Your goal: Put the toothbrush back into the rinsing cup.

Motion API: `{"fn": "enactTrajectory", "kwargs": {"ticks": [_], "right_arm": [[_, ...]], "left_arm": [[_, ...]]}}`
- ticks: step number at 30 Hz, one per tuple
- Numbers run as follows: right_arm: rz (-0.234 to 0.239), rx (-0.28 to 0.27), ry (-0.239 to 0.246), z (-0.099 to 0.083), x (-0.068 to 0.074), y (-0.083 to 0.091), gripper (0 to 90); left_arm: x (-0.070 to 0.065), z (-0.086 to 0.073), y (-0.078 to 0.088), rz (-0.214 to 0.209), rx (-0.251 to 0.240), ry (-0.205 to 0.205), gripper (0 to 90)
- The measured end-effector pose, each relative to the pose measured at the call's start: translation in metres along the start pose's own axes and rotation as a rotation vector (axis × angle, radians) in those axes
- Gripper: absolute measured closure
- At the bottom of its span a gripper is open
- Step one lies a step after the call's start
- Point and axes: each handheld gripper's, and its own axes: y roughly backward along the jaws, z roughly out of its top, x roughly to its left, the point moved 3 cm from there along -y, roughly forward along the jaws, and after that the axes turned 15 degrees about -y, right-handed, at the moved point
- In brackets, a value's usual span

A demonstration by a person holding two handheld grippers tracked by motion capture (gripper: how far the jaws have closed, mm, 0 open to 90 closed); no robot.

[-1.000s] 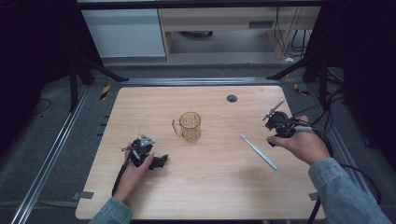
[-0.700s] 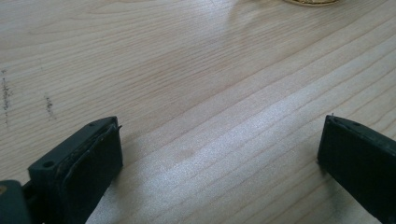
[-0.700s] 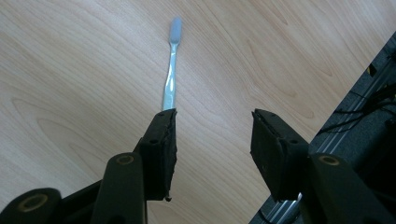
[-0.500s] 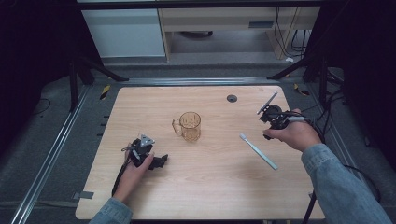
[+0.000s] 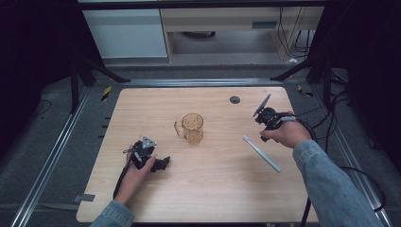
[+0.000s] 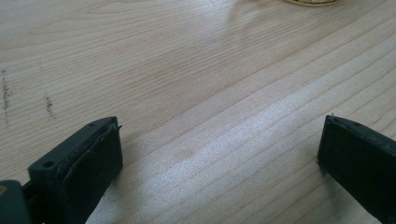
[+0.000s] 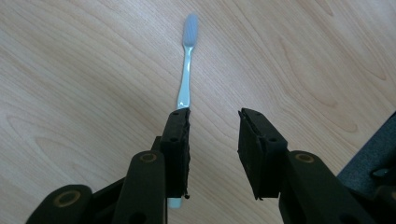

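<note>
Right claw (image 7: pixel 212 154) has dropped toward the toothbrush (image 7: pixel 186 74) on the right of the worktop (image 5: pixel 142 109), jaws just narrowing yet released — handle passes under one jaw, ungripped. Pickup appears imminent. Left claw (image 6: pixel 219 168) rests released, empty.

The right gripper (image 5: pixel 263 124) now sits closer in over the table than a second ago — lower, and nearer the brush end of the toothbrush (image 5: pixel 261 152). Its jaws have just been closing, with a gap left between them — the toothbrush handle passes under one jaw, not between the two.
</note>
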Motion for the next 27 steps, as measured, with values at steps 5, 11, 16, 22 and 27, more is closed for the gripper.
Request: {"fn": "enactTrajectory", "kwargs": {"ticks": [5,11,16,22,27], "right_arm": [[0.023,0.007,-0.011,0.003,0.003,-0.010,65.9],[0.030,0.030,-0.024,0.005,0.003,-0.021,68.0],[0.045,0.059,-0.027,0.005,0.000,-0.034,69.2],[0.062,0.076,-0.031,0.008,0.001,-0.044,70.2],[0.070,0.103,-0.026,0.010,0.006,-0.054,69.4]], "left_arm": [[0.000,0.000,0.000,0.000,-0.002,0.003,0.0],[0.000,0.000,0.000,0.000,-0.002,0.003,0.0],[0.000,0.000,0.000,0.000,-0.002,0.003,0.0],[0.000,0.000,0.000,0.000,-0.002,0.003,0.0],[0.000,0.000,0.000,0.000,-0.003,0.004,0.0]]}}
